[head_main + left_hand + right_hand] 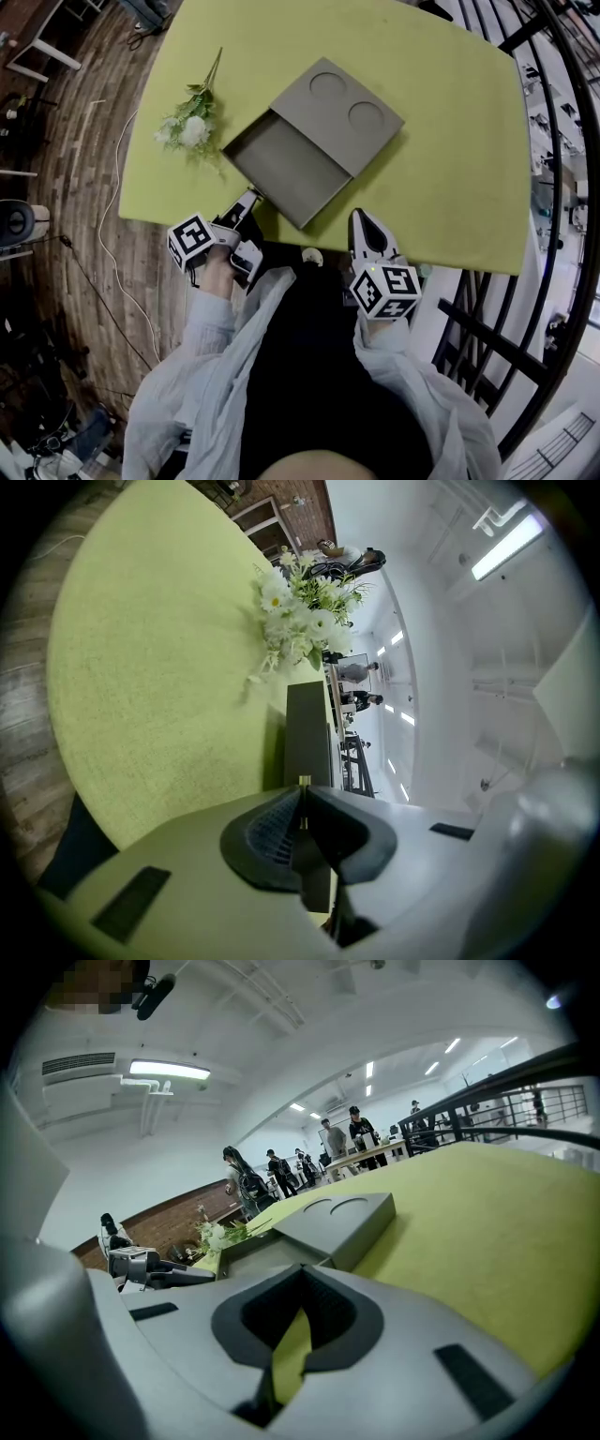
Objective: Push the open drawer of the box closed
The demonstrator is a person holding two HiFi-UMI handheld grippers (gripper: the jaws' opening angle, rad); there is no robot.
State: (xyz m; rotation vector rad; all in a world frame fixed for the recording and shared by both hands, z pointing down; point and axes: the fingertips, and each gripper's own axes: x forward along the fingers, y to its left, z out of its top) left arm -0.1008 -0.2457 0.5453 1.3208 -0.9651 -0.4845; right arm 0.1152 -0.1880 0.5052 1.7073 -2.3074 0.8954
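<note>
A flat grey box (337, 108) with two round recesses in its lid lies on the yellow-green table (450, 150). Its drawer (286, 169) is pulled out toward the near left. My left gripper (251, 197) is shut and empty, its tips right at the drawer's near left corner; whether they touch it I cannot tell. In the left gripper view its closed tips (302, 787) point at the drawer's dark front wall (307, 728). My right gripper (361, 217) hangs shut and empty over the table's near edge, right of the drawer. The right gripper view shows the box (342, 1218) and drawer (253, 1252) ahead.
A sprig of white artificial flowers (192, 127) lies on the table left of the box. The table's near edge (187, 223) runs just under both grippers. A dark railing (553, 281) stands to the right, wooden floor (84, 169) to the left. People stand far behind.
</note>
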